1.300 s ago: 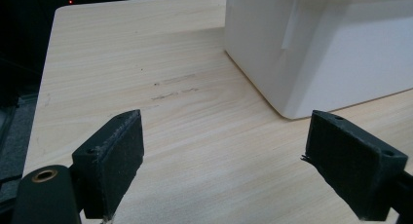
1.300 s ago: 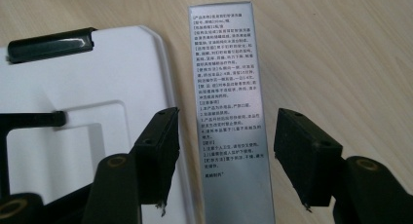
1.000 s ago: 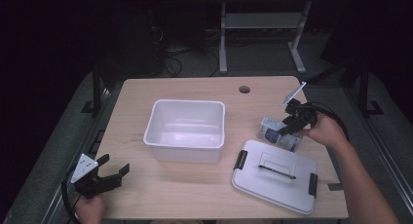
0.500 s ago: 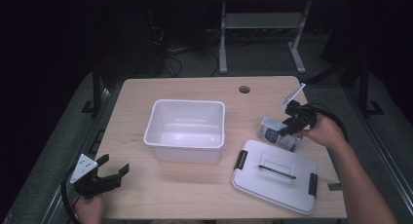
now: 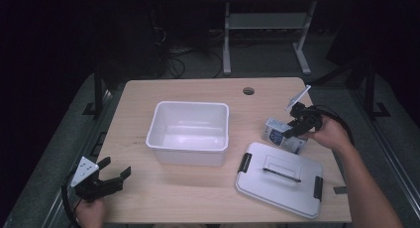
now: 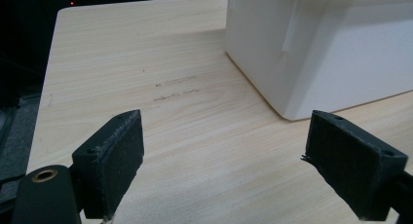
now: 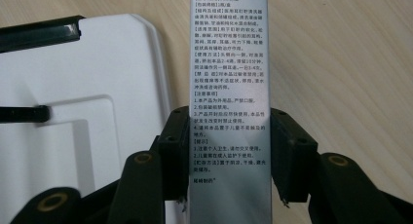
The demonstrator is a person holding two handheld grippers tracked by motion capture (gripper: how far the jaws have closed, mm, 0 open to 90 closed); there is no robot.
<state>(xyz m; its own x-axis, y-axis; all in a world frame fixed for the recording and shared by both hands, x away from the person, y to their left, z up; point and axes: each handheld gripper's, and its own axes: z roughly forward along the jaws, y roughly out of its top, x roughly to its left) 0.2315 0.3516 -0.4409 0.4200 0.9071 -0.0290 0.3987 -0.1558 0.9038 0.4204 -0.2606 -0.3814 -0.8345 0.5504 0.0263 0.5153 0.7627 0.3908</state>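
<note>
A small printed carton (image 5: 281, 134) lies on the table's right side, just above the grey lid (image 5: 280, 179). My right gripper (image 5: 295, 128) is shut on it; in the right gripper view both pads (image 7: 176, 151) press the sides of the carton (image 7: 229, 87), whose silver face carries printed text. The lid (image 7: 83, 112) with its black handle and clips lies to the carton's left there. A white open bin (image 5: 190, 130) stands mid-table. At the front left corner my left gripper (image 5: 113, 174) is open; its fingers (image 6: 119, 151) hover over bare wood near the bin (image 6: 331, 44).
The wooden table (image 5: 148, 99) has a cable hole (image 5: 248, 90) near its back edge. A metal stand (image 5: 267, 20) and cables sit on the dark floor behind. Bare wood stretches between the bin and the left gripper.
</note>
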